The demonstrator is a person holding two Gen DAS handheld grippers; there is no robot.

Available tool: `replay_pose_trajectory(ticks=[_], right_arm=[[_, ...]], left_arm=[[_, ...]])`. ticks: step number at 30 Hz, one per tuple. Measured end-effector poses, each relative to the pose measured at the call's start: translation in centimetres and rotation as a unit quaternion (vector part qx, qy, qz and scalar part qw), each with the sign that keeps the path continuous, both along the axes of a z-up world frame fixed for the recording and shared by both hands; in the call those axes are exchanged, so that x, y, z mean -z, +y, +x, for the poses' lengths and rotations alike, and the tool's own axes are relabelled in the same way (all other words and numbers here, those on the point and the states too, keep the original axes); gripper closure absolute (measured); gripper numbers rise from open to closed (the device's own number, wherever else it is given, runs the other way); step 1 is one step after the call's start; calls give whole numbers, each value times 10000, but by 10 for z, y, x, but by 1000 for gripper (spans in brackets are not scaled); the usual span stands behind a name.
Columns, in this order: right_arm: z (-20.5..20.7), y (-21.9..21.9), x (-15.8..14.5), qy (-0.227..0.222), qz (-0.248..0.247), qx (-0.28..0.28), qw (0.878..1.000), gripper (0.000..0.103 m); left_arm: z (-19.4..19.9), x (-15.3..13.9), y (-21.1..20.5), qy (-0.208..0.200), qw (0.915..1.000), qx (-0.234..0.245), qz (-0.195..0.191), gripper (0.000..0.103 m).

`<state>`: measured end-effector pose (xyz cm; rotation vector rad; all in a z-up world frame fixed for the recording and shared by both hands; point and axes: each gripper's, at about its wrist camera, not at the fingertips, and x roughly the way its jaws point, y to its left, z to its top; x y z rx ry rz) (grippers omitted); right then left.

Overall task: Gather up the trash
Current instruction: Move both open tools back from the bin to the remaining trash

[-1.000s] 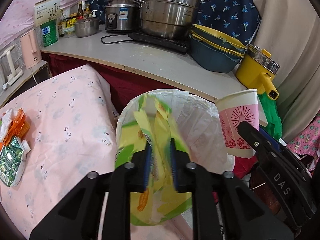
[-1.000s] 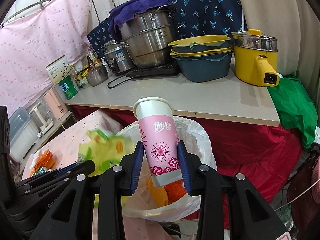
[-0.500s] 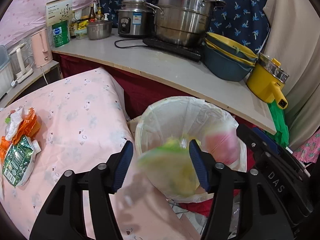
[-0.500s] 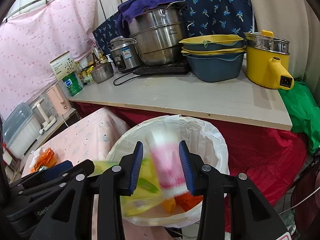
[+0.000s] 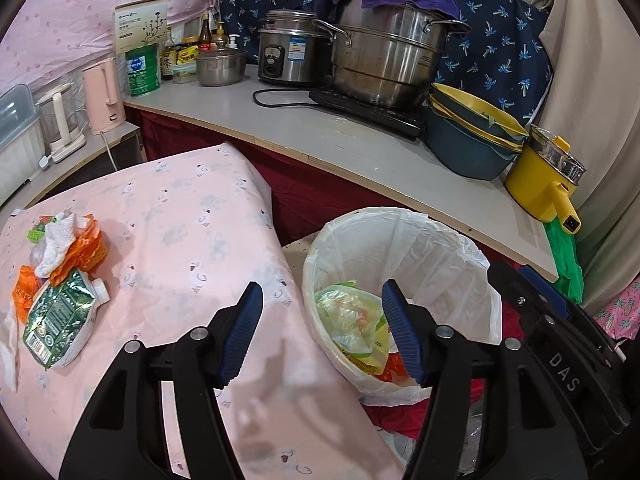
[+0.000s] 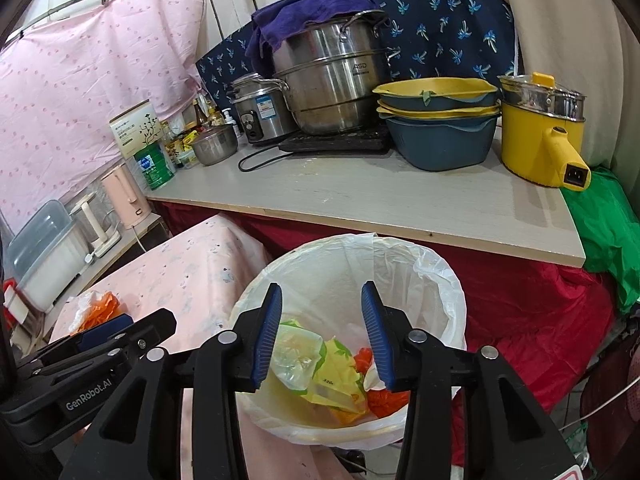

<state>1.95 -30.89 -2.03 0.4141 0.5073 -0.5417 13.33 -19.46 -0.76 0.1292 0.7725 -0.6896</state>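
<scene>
A bin lined with a white bag stands beside the pink-clothed table. Inside it lie a yellow-green wrapper and orange scraps. My left gripper hovers open over the bin's left rim with nothing between its fingers. Above the bin mouth my right gripper has its jaws opening, and nothing is between them. A pile of trash stays on the table's left: a green pouch, orange wrappers and white tissue.
A grey counter behind the bin carries a big steel pot, a rice cooker, stacked blue and yellow basins and a yellow electric pot. A green bag hangs at the right. Red cloth drapes below the counter.
The left gripper let go of the yellow-green wrapper and the right let go of the pink paper cup; both dropped into the bin. Both grippers' jaws have spread wider.
</scene>
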Motion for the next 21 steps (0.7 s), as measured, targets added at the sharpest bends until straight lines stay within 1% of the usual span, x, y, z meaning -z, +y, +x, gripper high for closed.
replay_pose_trajectory(ticks=[11, 13, 21], right_arm=[[7, 42, -28, -124, -243, -341, 9990, 56], [9, 52, -34, -146, -292, -423, 9986, 55], [25, 101, -48, -194, -436, -857, 9952, 54]], left_arm=[[2, -19, 50, -117, 9990, -415, -109, 44], [4, -21, 63, -119, 9985, -510, -133, 44], [12, -28, 123, -125, 9944, -1027, -229, 44]])
